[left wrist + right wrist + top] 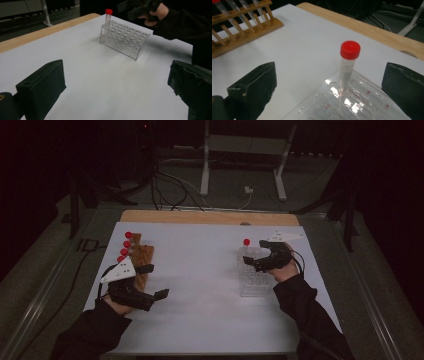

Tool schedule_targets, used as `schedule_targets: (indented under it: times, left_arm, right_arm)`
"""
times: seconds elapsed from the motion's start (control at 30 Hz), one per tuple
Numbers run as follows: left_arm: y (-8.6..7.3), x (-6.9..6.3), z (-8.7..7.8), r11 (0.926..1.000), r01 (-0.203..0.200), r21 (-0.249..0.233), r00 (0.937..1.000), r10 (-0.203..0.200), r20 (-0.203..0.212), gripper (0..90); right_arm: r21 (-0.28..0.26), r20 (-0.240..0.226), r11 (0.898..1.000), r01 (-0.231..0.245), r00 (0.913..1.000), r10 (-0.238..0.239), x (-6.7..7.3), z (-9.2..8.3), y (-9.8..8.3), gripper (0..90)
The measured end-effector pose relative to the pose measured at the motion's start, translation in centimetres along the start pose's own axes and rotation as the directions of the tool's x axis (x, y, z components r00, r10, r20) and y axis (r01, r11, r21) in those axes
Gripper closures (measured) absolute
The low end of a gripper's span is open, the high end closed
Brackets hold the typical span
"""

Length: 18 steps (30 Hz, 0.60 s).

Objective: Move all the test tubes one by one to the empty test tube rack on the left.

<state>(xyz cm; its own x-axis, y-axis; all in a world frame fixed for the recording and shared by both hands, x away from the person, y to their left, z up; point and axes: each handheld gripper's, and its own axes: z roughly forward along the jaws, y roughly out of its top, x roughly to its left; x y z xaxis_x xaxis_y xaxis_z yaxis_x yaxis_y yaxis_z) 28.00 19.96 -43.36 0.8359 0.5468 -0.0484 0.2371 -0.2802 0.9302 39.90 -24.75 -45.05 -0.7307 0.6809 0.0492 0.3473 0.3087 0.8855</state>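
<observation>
One red-capped test tube (348, 66) is standing upright in a corner hole of the clear plastic rack (252, 275), which is sitting on the right half of the white surface (200, 285). The other holes of that rack that are showing are lying empty. The right claw (254, 261) is hovering over the rack's far end, just beside the tube; in the right gripper view its two black jaws are standing wide apart on either side of the tube, touching nothing and gripping nothing.

On the left side of the surface, one wooden rack (142, 257) is holding four more red-capped tubes (125, 247) in a row, their caps lining up along its left edge in the high view. The left claw (156, 281) is hanging near the wooden rack's near end, low over the white surface. Its jaws are also spread wide, with bare surface between them in the left gripper view, and it is carrying nothing. That same view is showing the clear rack and its single tube farther off, with the other hand (155, 15) above it.
</observation>
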Motion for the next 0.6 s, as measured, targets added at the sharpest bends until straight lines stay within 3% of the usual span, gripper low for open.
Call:
schedule_targets:
  times: [0.23,0.47,0.6]
  left_arm:
    - [-0.1,-0.1,0.2,1.0,0.0,0.005,0.9999,0.0,0.014,1.9]
    - [-0.1,-0.1,0.2,1.0,-0.004,0.005,1.0,0.004,0.007,1.9]
    - [-0.1,-0.1,0.2,1.0,-0.004,0.005,1.0,0.003,0.009,1.9]
  right_arm:
    - [0.028,0.011,1.0,0.003,0.9999,-0.003,-0.4,1.2,-0.3,3.2]
    - [0.053,0.064,0.999,0.011,0.9979,-0.015,-0.5,2.3,-0.3,20.9]
    - [0.065,0.073,0.998,0.012,0.9972,-0.017,-0.6,2.9,-0.5,36.1]
